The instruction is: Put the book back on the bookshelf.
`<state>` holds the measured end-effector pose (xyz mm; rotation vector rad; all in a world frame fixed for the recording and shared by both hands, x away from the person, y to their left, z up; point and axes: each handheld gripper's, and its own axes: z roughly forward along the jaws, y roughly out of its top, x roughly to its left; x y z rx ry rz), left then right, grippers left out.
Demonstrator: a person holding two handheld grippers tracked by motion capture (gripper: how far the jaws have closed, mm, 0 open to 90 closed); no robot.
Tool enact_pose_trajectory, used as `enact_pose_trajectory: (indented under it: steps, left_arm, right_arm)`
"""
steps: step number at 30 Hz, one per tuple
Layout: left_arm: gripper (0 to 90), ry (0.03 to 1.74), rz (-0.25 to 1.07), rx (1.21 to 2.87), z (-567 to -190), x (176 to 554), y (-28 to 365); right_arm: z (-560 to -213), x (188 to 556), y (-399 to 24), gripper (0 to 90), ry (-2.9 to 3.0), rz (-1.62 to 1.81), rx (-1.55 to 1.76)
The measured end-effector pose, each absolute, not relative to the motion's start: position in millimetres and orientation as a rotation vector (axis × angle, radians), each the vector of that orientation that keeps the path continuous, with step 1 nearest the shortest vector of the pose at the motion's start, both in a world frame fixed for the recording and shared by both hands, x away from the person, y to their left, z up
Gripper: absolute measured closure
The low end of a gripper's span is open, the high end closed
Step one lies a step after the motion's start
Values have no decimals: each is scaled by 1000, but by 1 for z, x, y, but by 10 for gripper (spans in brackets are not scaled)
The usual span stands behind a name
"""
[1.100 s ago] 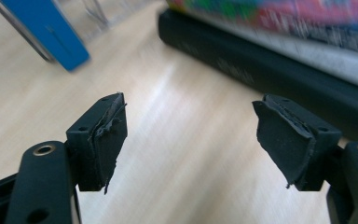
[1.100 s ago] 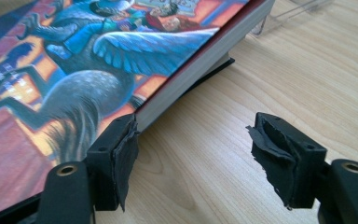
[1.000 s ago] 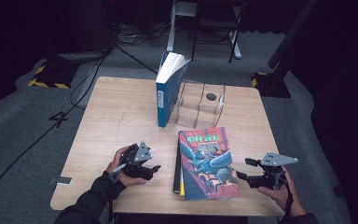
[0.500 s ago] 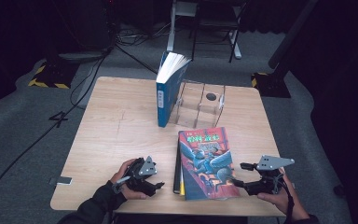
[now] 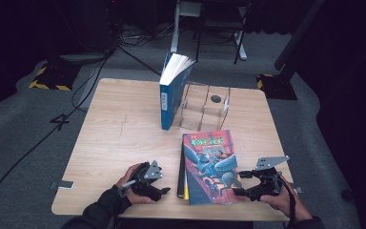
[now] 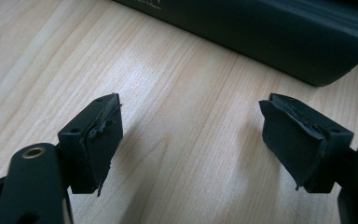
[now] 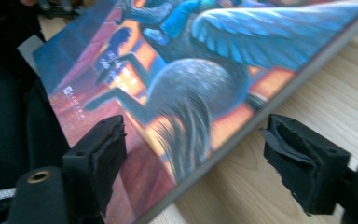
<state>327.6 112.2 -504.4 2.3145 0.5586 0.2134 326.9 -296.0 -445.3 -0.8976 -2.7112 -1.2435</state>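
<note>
A book with a red and blue illustrated cover [image 5: 209,164] lies flat near the table's front edge, on top of a dark book [image 5: 181,167]. My left gripper [image 5: 164,192] rests low at the front left and is open. Its jaws [image 6: 191,135] point at the dark book's spine [image 6: 270,32], with bare wood between them. My right gripper [image 5: 241,184] is at the front right. Its jaws have just been opening and stand open [image 7: 193,149]. They straddle the illustrated book's edge [image 7: 191,70], and the pads are clear of it.
A blue book [image 5: 169,95] stands upright at the back of the wooden table [image 5: 119,133], leaning on a clear plastic rack [image 5: 205,107]. Chair legs, cables and stands are on the dark floor behind the table.
My left gripper has moved down toward the table's front edge and a little closer to the books. The right gripper has kept about its place at the book's front right corner.
</note>
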Motion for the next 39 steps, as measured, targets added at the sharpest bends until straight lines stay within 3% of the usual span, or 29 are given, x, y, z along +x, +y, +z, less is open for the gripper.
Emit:
enact_pose_trajectory:
  steps: [11, 24, 39]
  left_arm:
    - [192, 551, 206, 2317, -505, 330, 112]
    - [190, 550, 192, 2314, -504, 347, 105]
    - [194, 556, 207, 2316, -504, 347, 104]
  right_arm:
    - [-439, 326, -291, 258, -2809, -1259, -875]
    - [-439, 358, -288, 237, -2733, -1145, -908]
    - [-426, 348, -276, 276, -2906, -1092, -892]
